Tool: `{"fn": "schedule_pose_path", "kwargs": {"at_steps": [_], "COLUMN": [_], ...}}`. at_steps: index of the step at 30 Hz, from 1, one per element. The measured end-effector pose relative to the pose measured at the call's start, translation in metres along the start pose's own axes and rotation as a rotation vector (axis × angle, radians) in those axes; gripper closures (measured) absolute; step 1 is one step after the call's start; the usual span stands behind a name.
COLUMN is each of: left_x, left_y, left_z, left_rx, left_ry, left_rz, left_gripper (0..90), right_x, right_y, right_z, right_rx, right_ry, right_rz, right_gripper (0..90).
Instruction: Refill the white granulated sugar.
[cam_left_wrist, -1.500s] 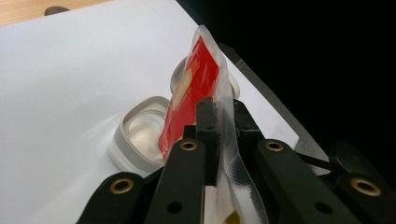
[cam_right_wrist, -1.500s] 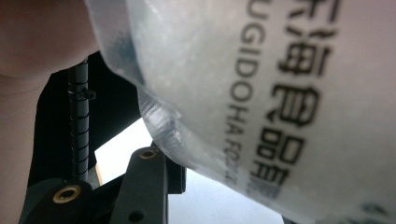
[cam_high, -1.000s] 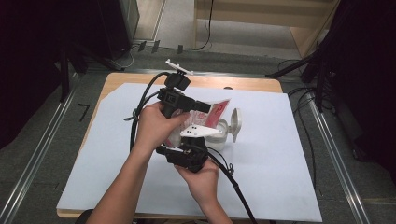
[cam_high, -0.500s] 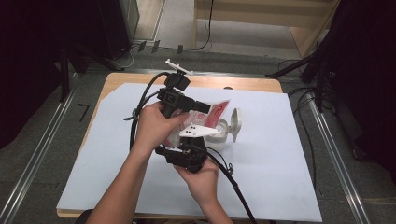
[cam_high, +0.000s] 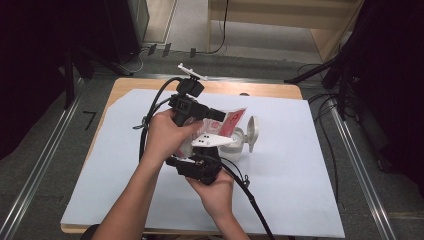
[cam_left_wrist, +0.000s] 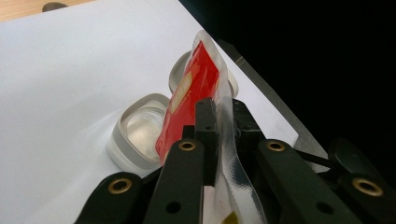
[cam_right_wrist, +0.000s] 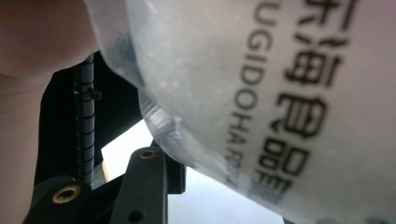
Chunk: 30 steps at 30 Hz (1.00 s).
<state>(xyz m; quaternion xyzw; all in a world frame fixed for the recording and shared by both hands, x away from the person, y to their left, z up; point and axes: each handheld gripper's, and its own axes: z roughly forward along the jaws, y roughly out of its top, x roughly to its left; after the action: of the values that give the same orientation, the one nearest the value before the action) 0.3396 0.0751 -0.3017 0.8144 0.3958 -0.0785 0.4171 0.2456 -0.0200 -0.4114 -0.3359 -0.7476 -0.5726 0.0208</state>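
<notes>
A red and clear sachet (cam_high: 233, 121) hangs over a small round clear container (cam_high: 236, 146) whose lid (cam_high: 252, 131) stands open beside it. My left gripper (cam_high: 220, 116) comes in from the left and is shut on the sachet's clear sealed edge (cam_left_wrist: 226, 100), with the container (cam_left_wrist: 137, 133) below and behind it. From the near side my right gripper (cam_high: 211, 149) points up at the sachet's lower end. In the right gripper view the sachet's printed side (cam_right_wrist: 280, 93) lies right against the lens, and one jaw presses on its edge; the other jaw is hidden.
A white sheet (cam_high: 300, 180) covers the wooden table (cam_high: 265, 89). Black cables (cam_high: 150, 117) trail from both grippers toward the near edge. Metal rails (cam_high: 357, 165) run along both sides of the table, with dark stands beyond.
</notes>
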Motion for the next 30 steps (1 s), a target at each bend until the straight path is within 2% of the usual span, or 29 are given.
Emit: {"fn": "schedule_pose_path", "kwargs": {"at_steps": [30], "left_x": [0.0009], "left_y": [0.0030], "left_z": [-0.0002], "left_rx": [-0.010], "left_ry": [0.000], "left_rz": [0.008], "left_gripper": [85.2], "right_x": [-0.0002], "right_y": [0.0025], "right_z": [0.0006], "right_rx": [-0.008], "right_ry": [-0.016], "right_rz": [0.000], "right_gripper": [64.5]}}
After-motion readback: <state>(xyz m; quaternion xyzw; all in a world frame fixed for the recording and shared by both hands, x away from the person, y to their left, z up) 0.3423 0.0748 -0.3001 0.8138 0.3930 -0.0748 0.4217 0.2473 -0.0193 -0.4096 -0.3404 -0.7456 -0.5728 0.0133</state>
